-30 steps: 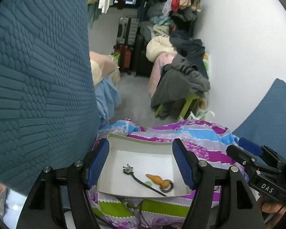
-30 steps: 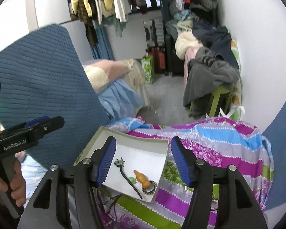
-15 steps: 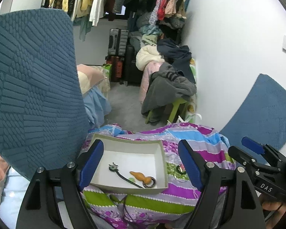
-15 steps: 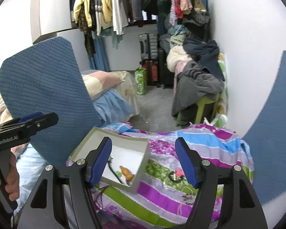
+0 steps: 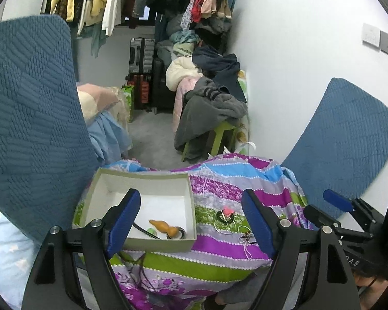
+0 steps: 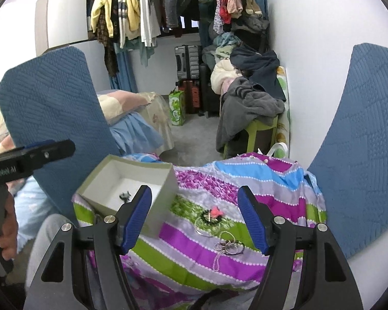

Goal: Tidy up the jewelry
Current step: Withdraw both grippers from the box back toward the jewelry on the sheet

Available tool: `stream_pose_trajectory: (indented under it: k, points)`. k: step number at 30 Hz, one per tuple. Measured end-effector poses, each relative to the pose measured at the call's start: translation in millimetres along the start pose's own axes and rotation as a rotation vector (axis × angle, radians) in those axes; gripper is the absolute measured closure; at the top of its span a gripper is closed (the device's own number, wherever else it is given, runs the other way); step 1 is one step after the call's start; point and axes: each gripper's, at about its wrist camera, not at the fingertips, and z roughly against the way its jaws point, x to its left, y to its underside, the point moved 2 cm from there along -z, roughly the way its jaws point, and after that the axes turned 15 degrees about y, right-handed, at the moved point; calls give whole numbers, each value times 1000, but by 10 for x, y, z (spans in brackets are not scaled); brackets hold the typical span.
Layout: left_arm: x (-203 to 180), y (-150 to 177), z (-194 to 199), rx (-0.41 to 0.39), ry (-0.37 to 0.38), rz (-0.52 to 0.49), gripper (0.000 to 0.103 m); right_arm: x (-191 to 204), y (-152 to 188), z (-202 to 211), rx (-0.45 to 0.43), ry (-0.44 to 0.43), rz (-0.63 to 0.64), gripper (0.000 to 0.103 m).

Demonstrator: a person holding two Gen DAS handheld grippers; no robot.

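Hovering empty with jaws wide, the right gripper (image 6: 194,217) framed loose jewelry (image 6: 226,246) near the striped cloth's (image 6: 284,201) front edge; the left gripper (image 5: 188,219) gaped too. Next probably: pinch one piece, carry it to the box (image 6: 163,219).

— How is the left hand-held gripper (image 5: 190,221) held?

— It is angled forward and downward, its blue-padded fingers (image 5: 122,218) set wide apart; nothing is clamped between them. The hand (image 6: 6,228) wrapped around its grip is seen at the left edge of the right wrist view.

— And the right hand-held gripper (image 6: 194,221)?

— The same downward tilt is shown, the jaws spread and nothing gripped. Only a sliver of the hand (image 5: 372,288) is seen beneath its body, at the lower right of the left wrist view.
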Motion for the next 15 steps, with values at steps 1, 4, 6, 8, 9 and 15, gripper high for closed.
stream_pose_trajectory:
  k: [1, 4, 6, 8, 9, 15]
  points:
    - [-2, 50, -38, 6, 2, 4, 22, -9, 44, -16, -3, 6, 2, 35]
    - [-36, 206, -174, 22, 16, 9, 22, -86, 215, -77, -13, 15, -2, 35]
    - [-64, 319, -293, 34, 47, 15, 22, -136, 337, -144, -10, 17, -10, 35]
    - [-105, 446, -449, 66, 69, 18, 22, -188, 449, -209, -4, 24, -17, 35]
    - [-122, 498, -521, 83, 75, 18, 22, -223, 522, -256, 1, 28, -21, 35]
    - [-224, 771, -984, 154, 127, 47, 24, -413, 899, -558, 34, 38, -44, 37]
